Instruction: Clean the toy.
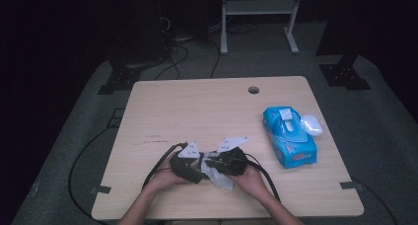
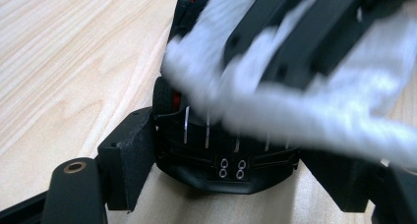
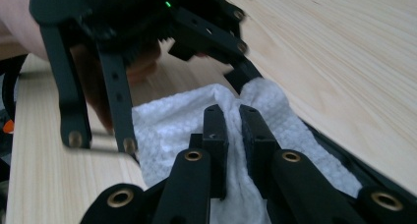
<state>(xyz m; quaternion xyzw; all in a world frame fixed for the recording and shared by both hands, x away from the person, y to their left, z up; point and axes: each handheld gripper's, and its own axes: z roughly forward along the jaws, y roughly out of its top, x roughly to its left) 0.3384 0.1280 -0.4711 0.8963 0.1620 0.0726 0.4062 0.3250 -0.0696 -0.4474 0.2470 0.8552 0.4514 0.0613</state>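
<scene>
Tearing is the main risk here — the white wipe [image 3: 196, 126] is thin, and the right tongs [image 3: 235, 130] are clenched on a fold of it while the left tongs [image 1: 194, 171] sit hard against the same sheet. If the two hands pull apart or twist against each other, the wipe is likely to rip at the pinch or slip out in a crumpled wad. A second risk is a clash: the two sets of tongs are touching or nearly so, and in the left gripper view the right one's black links lie across the wipe [image 2: 314, 96] just ahead of the left jaws, so a quick move could knock them together.

Right tongs: pads nearly together, with only the bunched sheet between them. Left tongs: jaws stand partly apart in the right gripper view, just above and beside the wipe; I cannot tell whether their pads press on it.

The wipe lies at the near edge of the worktop [image 1: 207, 106], well to the left of the blue wipe pack [image 1: 288, 136], whose lid is flipped open.
</scene>
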